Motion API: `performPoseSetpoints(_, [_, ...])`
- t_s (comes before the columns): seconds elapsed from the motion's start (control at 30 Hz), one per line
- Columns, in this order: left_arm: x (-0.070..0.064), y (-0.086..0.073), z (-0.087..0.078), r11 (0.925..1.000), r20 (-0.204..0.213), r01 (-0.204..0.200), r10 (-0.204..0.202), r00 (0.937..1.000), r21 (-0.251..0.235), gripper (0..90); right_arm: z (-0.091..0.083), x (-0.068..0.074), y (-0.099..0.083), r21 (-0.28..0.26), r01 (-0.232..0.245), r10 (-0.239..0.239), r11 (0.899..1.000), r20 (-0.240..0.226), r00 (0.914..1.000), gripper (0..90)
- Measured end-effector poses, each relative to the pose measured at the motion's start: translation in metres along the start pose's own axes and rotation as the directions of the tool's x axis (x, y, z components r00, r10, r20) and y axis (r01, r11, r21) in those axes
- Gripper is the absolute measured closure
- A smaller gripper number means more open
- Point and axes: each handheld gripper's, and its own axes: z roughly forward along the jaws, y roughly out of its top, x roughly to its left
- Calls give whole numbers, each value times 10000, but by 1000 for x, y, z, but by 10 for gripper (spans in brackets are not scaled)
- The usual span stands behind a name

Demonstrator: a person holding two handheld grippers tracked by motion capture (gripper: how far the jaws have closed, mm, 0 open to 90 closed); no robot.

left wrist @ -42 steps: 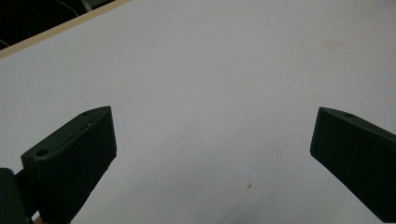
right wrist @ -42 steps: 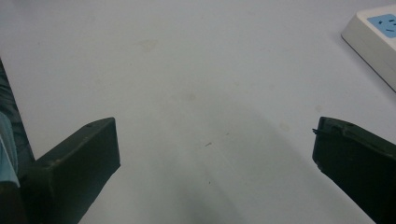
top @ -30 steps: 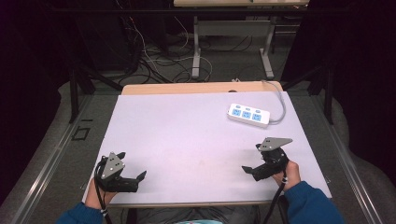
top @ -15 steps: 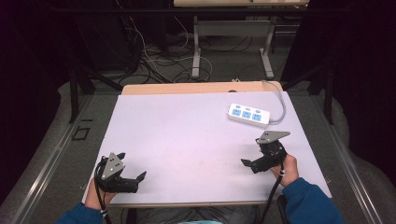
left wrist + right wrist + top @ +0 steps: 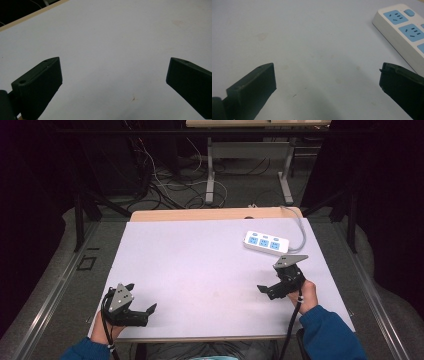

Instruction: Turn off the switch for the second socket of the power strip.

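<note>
Power strip [image 5: 266, 243], white with three blue socket panels, is seen lying flat on the counter [image 5: 200, 255] toward its far right part, its long side running slightly aslant to the counter's far edge. A grey cord [image 5: 300, 227] is led from its right end up and over the far edge of the counter. In the right gripper view the strip [image 5: 404, 30] is found at the upper right, with two blue socket faces and a small blue button seen near its end.

The right tongs [image 5: 272, 287] are held by a hand [image 5: 305, 295] above the right part of the counter, just on the near side of the strip and apart from it. Their jaws are spread wide, and nothing is gripped between them; in the right gripper view [image 5: 325, 87] bare counter surface with faint stains is seen in the gap.

The left tongs [image 5: 142, 312] are held low at the near left corner of the counter, well apart from the strip. Their jaws are likewise spread wide with nothing between them; in the left gripper view [image 5: 113, 82] plain pale surface and a small dark mark are seen in the gap.

Blue sleeves [image 5: 330, 335] are seen at the bottom of the high view. Beyond the counter, tangled cables [image 5: 165, 195] are seen on the floor beside a grey table frame [image 5: 250, 165].
</note>
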Motion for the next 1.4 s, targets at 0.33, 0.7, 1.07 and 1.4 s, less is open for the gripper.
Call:
performPoseSetpoints(0.33, [1,0,0,10000,13,-26,26,10000,-2,4,7,-10,7,13,-93,93,10000,157,9998,6])
performPoseSetpoints(0.7, [0,0,1,10000,56,64,-64,10000,37,4,16,-27,14,88,-264,261,9996,315,9992,7])
performPoseSetpoints(1.07, [0,0,1,10000,65,23,-23,10000,50,3,23,-37,19,162,-389,382,9991,427,9984,7])
performPoseSetpoints(1.4, [0,0,1,10000,33,12,-12,10000,32,3,28,-46,23,129,-539,532,9985,469,9975,4])
